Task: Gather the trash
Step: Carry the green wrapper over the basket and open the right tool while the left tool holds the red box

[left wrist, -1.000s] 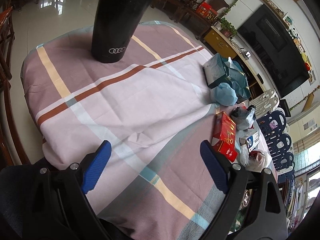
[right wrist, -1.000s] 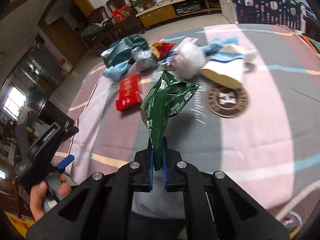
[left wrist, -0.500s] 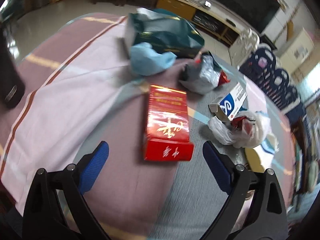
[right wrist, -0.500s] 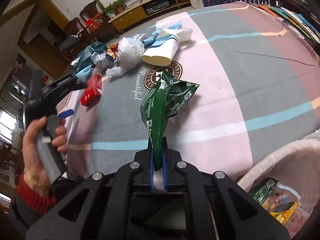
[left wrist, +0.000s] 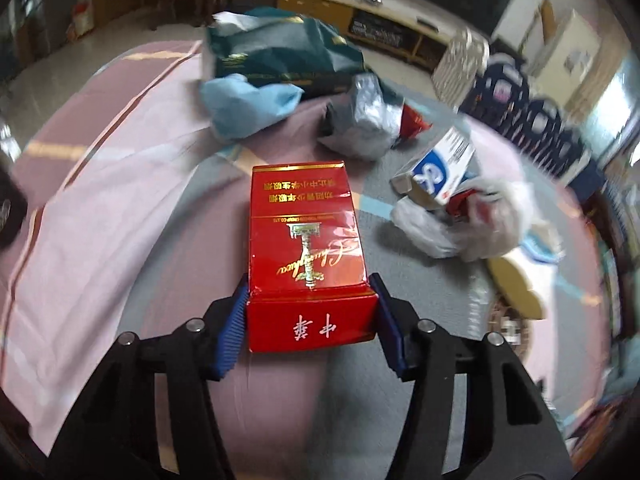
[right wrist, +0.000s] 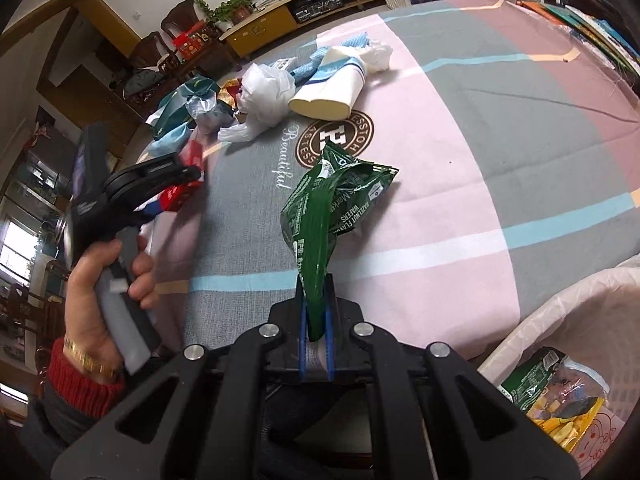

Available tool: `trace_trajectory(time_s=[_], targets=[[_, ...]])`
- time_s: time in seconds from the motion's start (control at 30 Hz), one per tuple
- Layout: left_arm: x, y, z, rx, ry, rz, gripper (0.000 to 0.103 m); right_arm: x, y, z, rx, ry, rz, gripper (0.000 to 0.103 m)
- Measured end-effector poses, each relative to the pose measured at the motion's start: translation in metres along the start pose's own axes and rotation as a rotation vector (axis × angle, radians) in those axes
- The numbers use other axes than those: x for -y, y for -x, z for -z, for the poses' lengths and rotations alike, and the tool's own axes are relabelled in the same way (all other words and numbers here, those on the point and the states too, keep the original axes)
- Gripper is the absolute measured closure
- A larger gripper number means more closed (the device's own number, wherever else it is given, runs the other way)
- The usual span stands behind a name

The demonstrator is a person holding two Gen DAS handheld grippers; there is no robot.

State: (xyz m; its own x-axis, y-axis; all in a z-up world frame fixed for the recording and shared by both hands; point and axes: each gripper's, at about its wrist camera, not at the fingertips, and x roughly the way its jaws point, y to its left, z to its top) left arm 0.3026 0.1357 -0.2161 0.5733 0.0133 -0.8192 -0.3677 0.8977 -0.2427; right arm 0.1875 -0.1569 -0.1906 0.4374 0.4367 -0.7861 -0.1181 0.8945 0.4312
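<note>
A checked tablecloth (right wrist: 460, 128) in pink, grey and pale blue covered the table and filled most of both views. At about five o'clock in the right wrist view stood a white-lined bin (right wrist: 568, 320), its rim just beside the table edge, with snack packets lying inside. Toward eleven o'clock on the cloth lay a loose heap of rubbish: a dark green bag (left wrist: 280, 60) at twelve o'clock in the left wrist view, a crumpled blue wrapper (left wrist: 248, 104) touching its near side, a silver foil packet (left wrist: 364, 120) at one o'clock, and a white plastic bag (left wrist: 460, 224) at three o'clock with a blue and white carton (left wrist: 440, 172) resting against it. A white paper cup (right wrist: 332, 88) lay on its side near the printed round emblem on the cloth. The left gripper (left wrist: 310, 320) sat low over the table with its blue pads on either side of the near end of a red cigarette carton (left wrist: 306, 248), touching or nearly touching it; whether they actually pinched it could not be told. The right gripper (right wrist: 316, 320) had its fingers clamped tight on the twisted end of a green snack wrapper (right wrist: 332, 204), which stood up above the cloth at twelve o'clock from the fingers.
</note>
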Motion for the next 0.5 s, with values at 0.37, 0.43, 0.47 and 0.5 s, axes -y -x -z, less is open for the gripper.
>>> trace_trajectory(time_s=[0.37,0.43,0.47,0.5], targets=[[-0.018,0.083,0.071,0.088,0.127,0.122,0.045,-0.017,0.038,-0.003,0.082,0.029,0.006,0.095],[-0.012,0.096,0.078,0.098,0.088,0.098,0.045,-0.013,0.057,-0.007,0.125,0.036,0.024,0.095],[-0.011,0.103,0.083,0.107,0.068,0.086,0.045,-0.010,0.068,-0.009,0.146,0.037,0.036,0.095],[-0.008,0.111,0.088,0.116,0.041,0.071,0.045,-0.005,0.077,-0.010,0.161,0.036,0.049,0.095]])
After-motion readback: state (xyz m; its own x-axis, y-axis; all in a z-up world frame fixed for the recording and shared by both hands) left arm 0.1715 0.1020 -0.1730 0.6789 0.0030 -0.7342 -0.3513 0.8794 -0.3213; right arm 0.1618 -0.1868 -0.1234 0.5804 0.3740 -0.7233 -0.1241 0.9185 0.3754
